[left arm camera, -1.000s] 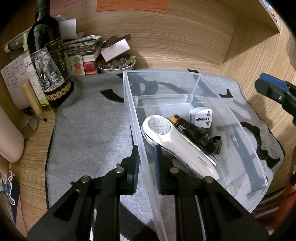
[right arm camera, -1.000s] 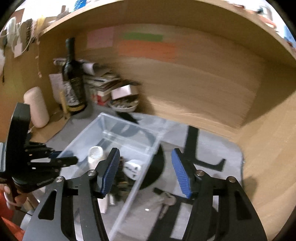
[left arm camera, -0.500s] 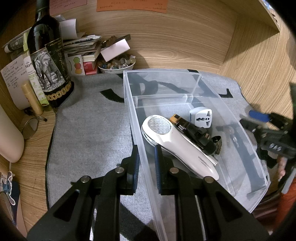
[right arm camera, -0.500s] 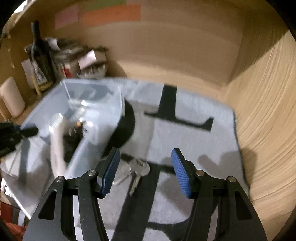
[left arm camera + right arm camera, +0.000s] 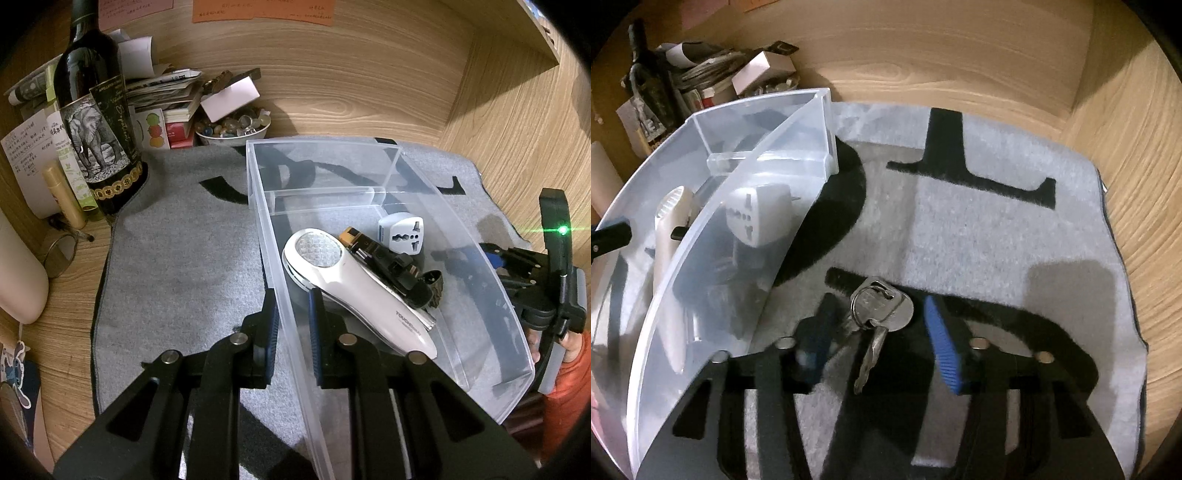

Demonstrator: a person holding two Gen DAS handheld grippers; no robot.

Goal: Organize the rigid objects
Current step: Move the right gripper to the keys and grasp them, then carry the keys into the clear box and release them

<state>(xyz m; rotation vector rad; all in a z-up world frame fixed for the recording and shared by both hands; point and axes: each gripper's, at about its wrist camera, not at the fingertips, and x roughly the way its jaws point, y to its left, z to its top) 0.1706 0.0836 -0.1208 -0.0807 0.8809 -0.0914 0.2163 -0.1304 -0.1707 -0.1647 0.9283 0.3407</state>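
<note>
A clear plastic bin (image 5: 480,266) stands on a grey mat. It holds a white handheld device (image 5: 354,288), a white plug adapter (image 5: 400,230) and a black tool (image 5: 391,269). My left gripper (image 5: 291,325) is shut on the bin's left wall. A bunch of keys (image 5: 879,314) lies on the mat just right of the bin (image 5: 701,229). My right gripper (image 5: 882,339) is open, low over the mat, with the keys between its fingers. The right gripper also shows beyond the bin's right wall in the left wrist view (image 5: 517,266).
A wine bottle (image 5: 98,122), stacked papers and a bowl of stones (image 5: 232,127) stand at the back left against the wooden wall. A wooden side wall (image 5: 1137,147) rises at the right. A cream cylinder (image 5: 18,280) lies at the far left.
My right gripper has come down and forward to the mat until the keys sit between its open fingers. My left gripper and the bin have not moved.
</note>
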